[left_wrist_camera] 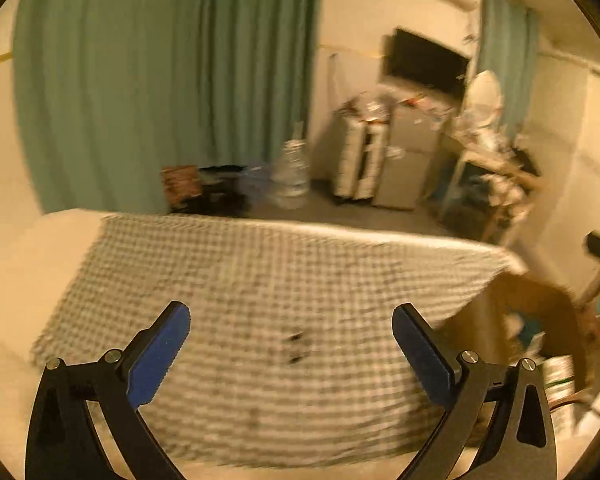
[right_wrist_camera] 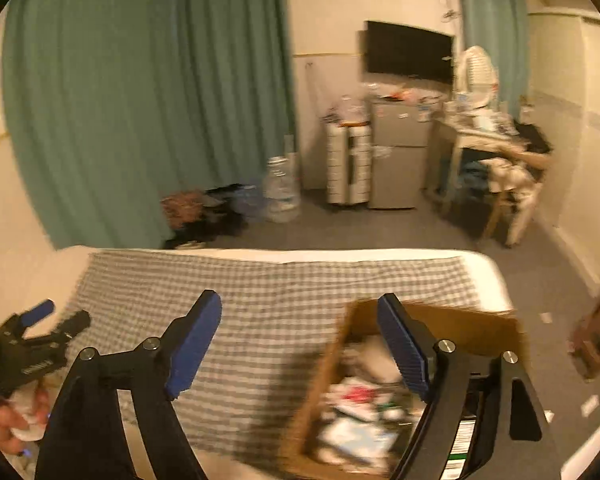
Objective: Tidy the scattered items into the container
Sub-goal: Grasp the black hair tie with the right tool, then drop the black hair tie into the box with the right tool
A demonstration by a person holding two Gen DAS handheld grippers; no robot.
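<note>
While both jaws stand spread and empty, my left gripper [left_wrist_camera: 291,326] hovers mid-frame over the checked cloth [left_wrist_camera: 260,280]; my right gripper [right_wrist_camera: 300,316] overlaps the cardboard box [right_wrist_camera: 312,392] lower right.

Black gripper [right_wrist_camera: 300,344] frames, blue ribbed fingers [right_wrist_camera: 194,346], silver screws [right_wrist_camera: 446,346]

Open room: the checked cloth [left_wrist_camera: 260,320] on the bed lies bare across its middle.
Obstacle: 1 cardboard box [right_wrist_camera: 440,320], full of items, at the cloth's right edge.
Left side: the left gripper [right_wrist_camera: 56,320] hangs over the cloth's left edge.
</note>
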